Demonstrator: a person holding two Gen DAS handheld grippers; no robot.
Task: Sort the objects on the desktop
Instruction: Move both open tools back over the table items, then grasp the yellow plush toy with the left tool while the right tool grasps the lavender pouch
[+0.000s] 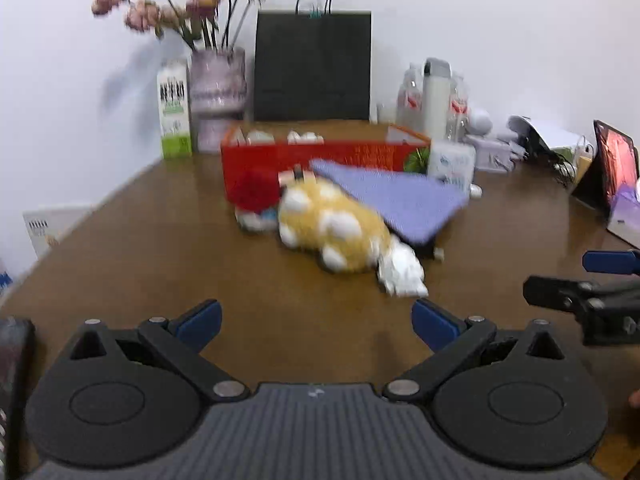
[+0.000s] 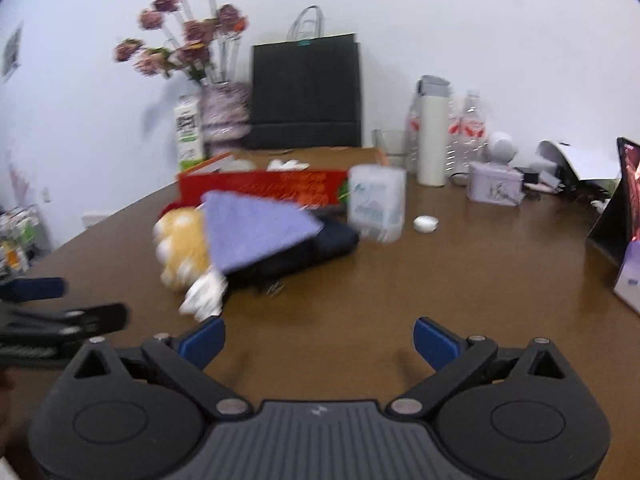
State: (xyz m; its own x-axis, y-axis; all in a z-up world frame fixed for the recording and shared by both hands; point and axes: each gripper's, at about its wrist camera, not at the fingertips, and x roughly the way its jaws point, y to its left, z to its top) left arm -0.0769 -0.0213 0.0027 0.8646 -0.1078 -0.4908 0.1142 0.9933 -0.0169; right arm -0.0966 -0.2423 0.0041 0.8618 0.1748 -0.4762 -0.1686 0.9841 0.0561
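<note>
A yellow and white plush toy lies on the brown table with crumpled white paper at its near end. A purple cloth lies over a dark pouch behind it. A red box stands behind them. My left gripper is open and empty, short of the toy. My right gripper is open and empty, near the paper; the toy and cloth lie ahead on its left. Both views are blurred.
At the back stand a vase of flowers, a milk carton, a black paper bag, a white flask and water bottles. A clear plastic container, a small white case and a tablet are to the right.
</note>
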